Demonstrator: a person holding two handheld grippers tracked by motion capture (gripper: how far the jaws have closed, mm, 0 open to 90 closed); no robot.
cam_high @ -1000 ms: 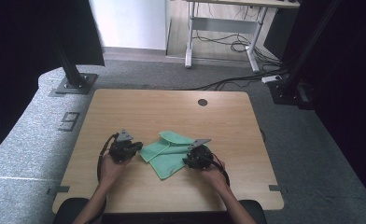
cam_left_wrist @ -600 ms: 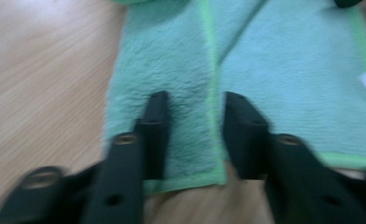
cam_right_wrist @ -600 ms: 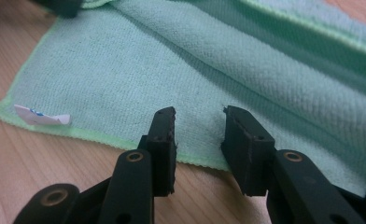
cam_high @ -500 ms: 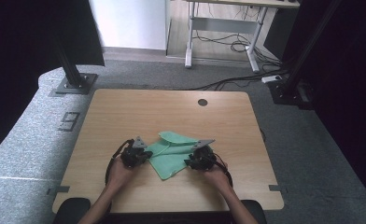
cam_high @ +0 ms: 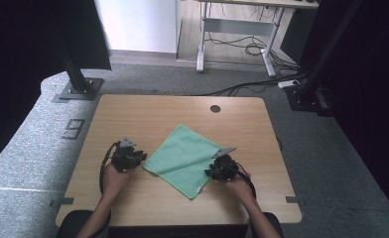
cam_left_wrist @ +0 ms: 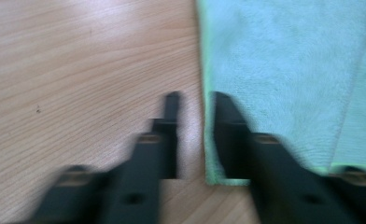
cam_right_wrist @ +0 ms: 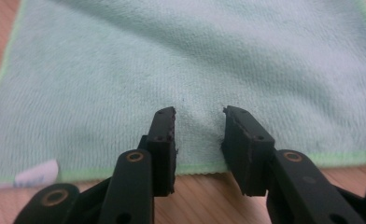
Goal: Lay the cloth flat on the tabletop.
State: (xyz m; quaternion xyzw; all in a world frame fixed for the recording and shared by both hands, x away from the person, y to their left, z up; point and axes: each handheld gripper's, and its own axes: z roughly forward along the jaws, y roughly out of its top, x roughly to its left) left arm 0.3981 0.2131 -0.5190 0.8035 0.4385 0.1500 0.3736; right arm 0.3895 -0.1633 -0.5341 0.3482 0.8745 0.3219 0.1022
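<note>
A light green cloth (cam_high: 185, 158) lies spread flat on the wooden table (cam_high: 158, 114), turned like a diamond. My left gripper (cam_high: 140, 157) sits at the cloth's left corner. Its jaws (cam_left_wrist: 195, 100) have just been opening; the cloth's (cam_left_wrist: 288, 70) edge lies on the table under the gap, ungripped. My right gripper (cam_high: 210, 172) is at the cloth's right-hand edge. Its jaws (cam_right_wrist: 200, 114) have also just been opening and stand apart over the cloth (cam_right_wrist: 195, 56), which lies flat beneath them. A white label (cam_right_wrist: 34, 175) shows at the near corner.
A round cable hole (cam_high: 215, 108) sits near the table's far edge. Black frame feet (cam_high: 78, 89) (cam_high: 306, 96) stand on the floor beyond the far corners. Another desk with cables (cam_high: 242, 44) is farther back.
The cloth was bunched and folded between the grippers; now it lies spread out flat. The left hand has pulled away to the left since half a second ago, and the left gripper has opened.
</note>
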